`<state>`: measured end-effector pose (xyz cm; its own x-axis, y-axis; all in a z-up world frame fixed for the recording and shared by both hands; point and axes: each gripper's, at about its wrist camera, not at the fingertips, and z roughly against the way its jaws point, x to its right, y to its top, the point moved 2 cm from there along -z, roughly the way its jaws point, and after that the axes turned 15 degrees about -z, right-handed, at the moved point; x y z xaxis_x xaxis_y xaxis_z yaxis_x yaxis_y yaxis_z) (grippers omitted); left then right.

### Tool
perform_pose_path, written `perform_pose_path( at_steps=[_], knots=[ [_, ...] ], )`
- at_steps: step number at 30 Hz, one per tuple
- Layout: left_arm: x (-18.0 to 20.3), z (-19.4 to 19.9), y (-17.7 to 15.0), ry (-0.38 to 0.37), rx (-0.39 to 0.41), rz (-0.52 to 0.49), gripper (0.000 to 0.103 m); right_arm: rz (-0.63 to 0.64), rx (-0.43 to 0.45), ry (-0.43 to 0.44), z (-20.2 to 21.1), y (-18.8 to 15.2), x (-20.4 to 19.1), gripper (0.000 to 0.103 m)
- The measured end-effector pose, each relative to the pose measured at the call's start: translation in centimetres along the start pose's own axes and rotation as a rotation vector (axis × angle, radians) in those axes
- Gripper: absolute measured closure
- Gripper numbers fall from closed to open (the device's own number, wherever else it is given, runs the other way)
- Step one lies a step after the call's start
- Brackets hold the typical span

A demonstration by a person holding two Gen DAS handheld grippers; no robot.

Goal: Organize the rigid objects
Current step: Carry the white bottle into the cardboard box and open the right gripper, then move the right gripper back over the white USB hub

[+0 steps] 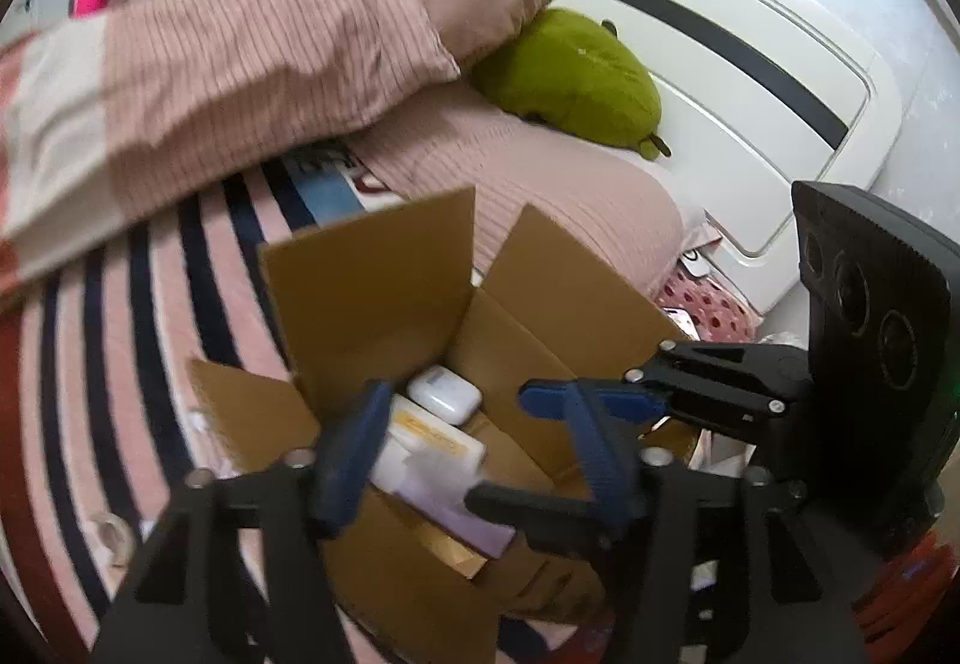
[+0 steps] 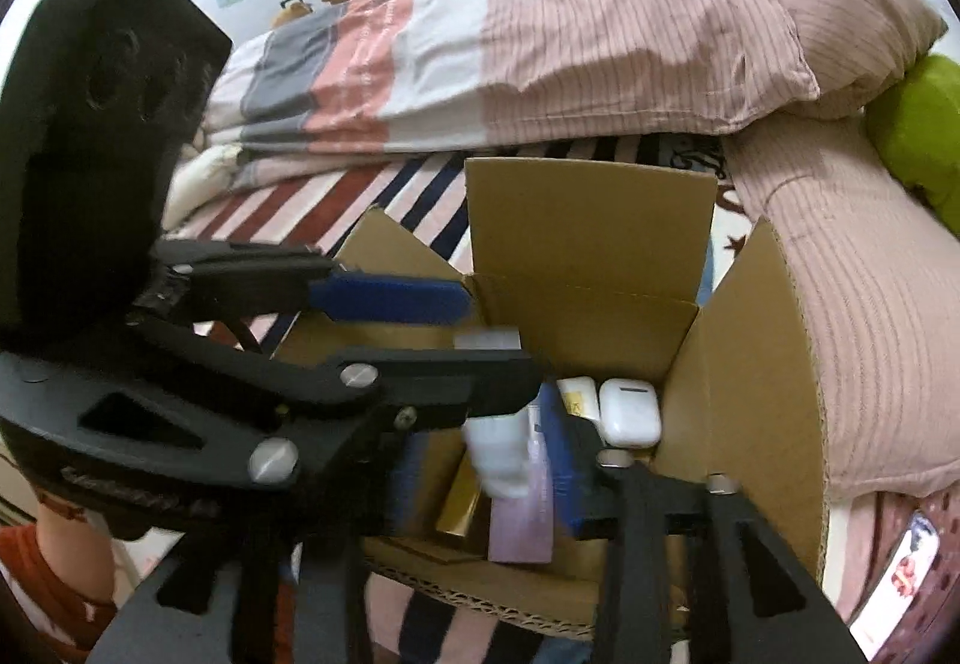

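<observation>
Cardboard box (image 1: 372,274), flaps standing open, sits on the striped blanket (image 1: 120,364) of a bed. It is judged to be the collecting bin for the task, which would account for both tools meeting over its mouth.

Left side: the blanket beside the box carries no rigid items that can be made out.

Centre: the left gripper (image 1: 474,424) hangs above the box interior, pointing down into it. Its jaws stand apart and nothing is pressed between them. Directly beneath lie a white earbud case (image 1: 444,394) against the far wall, a white carton with yellow print (image 1: 432,439) just in front of it, and a lavender carton (image 1: 456,514) nearest the camera. All three are inside the box and packed close together, so the task's things are largely stowed already.

Right side: the right gripper (image 2: 486,436) reaches in from the opposite edge, crossing in front of the left one. A blurred white item (image 2: 498,454) sits between its jaws above the lavender carton. The jaws look partly apart, but whether they press on that item cannot be told from this view; it may be held or loose.

Far right: a green plush toy (image 1: 570,75) rests against the headboard, well apart from the work and soft, so outside scope.
</observation>
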<state>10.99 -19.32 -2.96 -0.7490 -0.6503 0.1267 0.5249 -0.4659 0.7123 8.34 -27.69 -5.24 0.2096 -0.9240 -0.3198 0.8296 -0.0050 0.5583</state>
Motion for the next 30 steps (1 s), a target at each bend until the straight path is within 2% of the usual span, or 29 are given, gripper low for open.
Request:
perform_pose_path(
  at_steps=[1,5,11,14,15,19,21,25,28,30],
  knots=[
    [0.0,0.5,0.0,0.007,0.009,-0.002,0.038,0.013,0.007,-0.005,0.2,-0.1,-0.1,0.056],
    [-0.9,2.8,-0.5,0.041,0.04,0.01,0.037,0.055,0.019,-0.022,0.7,-0.2,-1.7,0.056],
    [-3.3,7.7,-2.9,0.112,0.105,0.052,0.036,0.111,0.036,-0.029,1.2,-0.6,-5.0,0.056],
    [-5.0,10.3,-4.8,0.182,0.12,0.075,0.033,0.145,0.043,-0.013,0.8,-0.6,-7.3,0.056],
    [-5.8,11.3,-5.8,0.233,0.123,0.087,0.029,0.166,0.05,-0.001,0.7,-0.7,-8.4,0.056],
    [-8.2,14.3,-8.9,0.332,0.133,0.129,0.026,0.25,0.069,0.099,0.5,-1.5,-12.7,0.056],
    [-9.3,15.3,-10.6,0.372,0.13,0.147,0.026,0.279,0.047,0.14,-0.5,-2.1,-14.8,0.056],
    [-11.0,16.4,-13.8,0.419,0.113,0.186,0.024,0.305,-0.029,0.166,-4.1,-3.7,-17.7,0.056],
    [-11.9,16.6,-16.2,0.421,0.101,0.224,0.024,0.267,-0.101,0.18,-8.3,-4.9,-18.2,0.056],
    [-12.5,16.5,-17.8,0.42,0.088,0.25,0.024,0.252,-0.122,0.151,-10.9,-5.6,-17.8,0.056]
  ],
)
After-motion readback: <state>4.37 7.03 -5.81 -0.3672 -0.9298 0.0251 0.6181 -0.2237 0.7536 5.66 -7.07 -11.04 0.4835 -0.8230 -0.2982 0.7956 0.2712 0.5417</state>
